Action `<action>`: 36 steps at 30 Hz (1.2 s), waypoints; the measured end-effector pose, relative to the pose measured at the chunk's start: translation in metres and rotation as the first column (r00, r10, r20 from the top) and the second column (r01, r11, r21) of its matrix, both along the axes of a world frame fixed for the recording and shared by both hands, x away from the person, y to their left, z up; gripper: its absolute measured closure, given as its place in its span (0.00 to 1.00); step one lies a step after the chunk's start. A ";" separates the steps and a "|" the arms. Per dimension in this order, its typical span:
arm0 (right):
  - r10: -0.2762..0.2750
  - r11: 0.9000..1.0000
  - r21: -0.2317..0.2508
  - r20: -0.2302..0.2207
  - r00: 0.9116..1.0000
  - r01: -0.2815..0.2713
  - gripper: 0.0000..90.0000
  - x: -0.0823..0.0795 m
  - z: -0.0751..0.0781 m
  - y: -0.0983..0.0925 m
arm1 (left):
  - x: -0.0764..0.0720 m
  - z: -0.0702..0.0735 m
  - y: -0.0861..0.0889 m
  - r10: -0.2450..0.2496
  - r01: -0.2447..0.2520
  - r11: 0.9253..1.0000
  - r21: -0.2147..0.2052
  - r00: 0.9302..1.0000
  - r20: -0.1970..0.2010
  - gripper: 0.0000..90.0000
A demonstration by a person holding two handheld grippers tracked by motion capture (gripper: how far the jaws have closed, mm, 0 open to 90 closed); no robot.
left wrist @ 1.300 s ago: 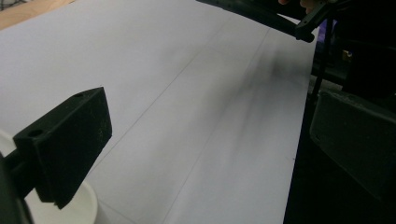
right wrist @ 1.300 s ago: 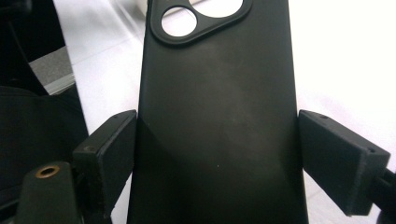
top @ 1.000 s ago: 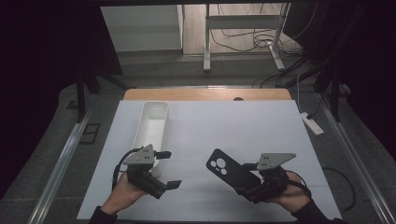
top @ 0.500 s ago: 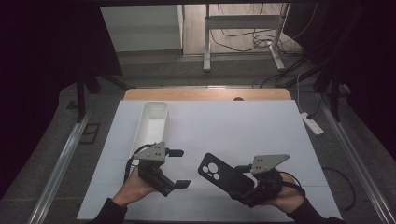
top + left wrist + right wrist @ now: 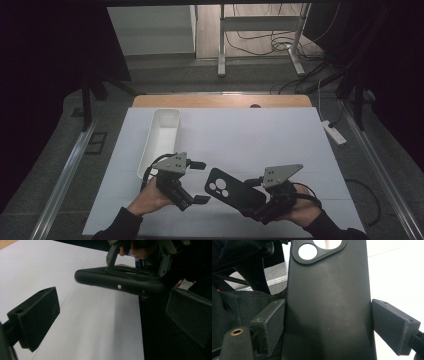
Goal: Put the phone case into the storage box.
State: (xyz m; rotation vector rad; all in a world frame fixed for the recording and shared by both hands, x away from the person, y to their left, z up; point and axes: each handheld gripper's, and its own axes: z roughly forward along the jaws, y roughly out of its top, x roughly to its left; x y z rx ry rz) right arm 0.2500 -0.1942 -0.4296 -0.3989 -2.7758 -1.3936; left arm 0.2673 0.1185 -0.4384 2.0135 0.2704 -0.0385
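Note:
A black phone case (image 5: 226,188) with round camera cut-outs hangs just above the white table, its cut-out end pointing left. My right gripper (image 5: 254,199) is shut on it, and the right gripper view shows the case (image 5: 329,295) with a pad (image 5: 270,322) pressed against each long side. My left gripper (image 5: 199,183) stands open just left of the case, with nothing between its jaws. In the left gripper view the case's edge (image 5: 120,283) lies ahead of the two wide-apart pads (image 5: 37,315), with the right gripper (image 5: 140,255) behind it.
A long white tray (image 5: 165,131) sits at the left of the white table top (image 5: 260,140), just beyond the left hand. A wooden strip edges the far side. Cables and table legs lie on the floor beyond.
My left gripper has moved right across the table, closer to the case's cut-out end. The right gripper has stayed nearly in place with the case held.

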 end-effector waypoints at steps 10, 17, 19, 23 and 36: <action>0.018 1.000 0.021 0.001 1.000 -0.018 0.17 0.001 0.000 0.005 | 0.003 -0.002 -0.002 -0.048 0.046 0.997 -0.063 0.998 -0.032 0.01; 0.039 0.998 0.040 0.006 0.999 -0.040 0.17 0.000 0.001 0.009 | 0.005 -0.004 -0.004 -0.085 0.080 0.992 -0.098 0.996 -0.040 0.04; 0.046 0.998 0.043 0.005 0.999 -0.046 0.17 0.000 0.001 0.010 | 0.004 -0.004 -0.005 -0.094 0.090 0.991 -0.104 0.995 -0.038 0.04; 0.061 0.997 0.047 0.005 0.998 -0.061 0.17 0.000 0.001 0.012 | 0.003 -0.004 -0.005 -0.115 0.110 0.987 -0.117 0.993 -0.038 0.06; 0.087 0.994 0.068 0.009 0.996 -0.088 0.17 0.000 0.001 0.014 | 0.003 -0.005 -0.006 -0.148 0.140 0.980 -0.141 0.988 -0.049 0.11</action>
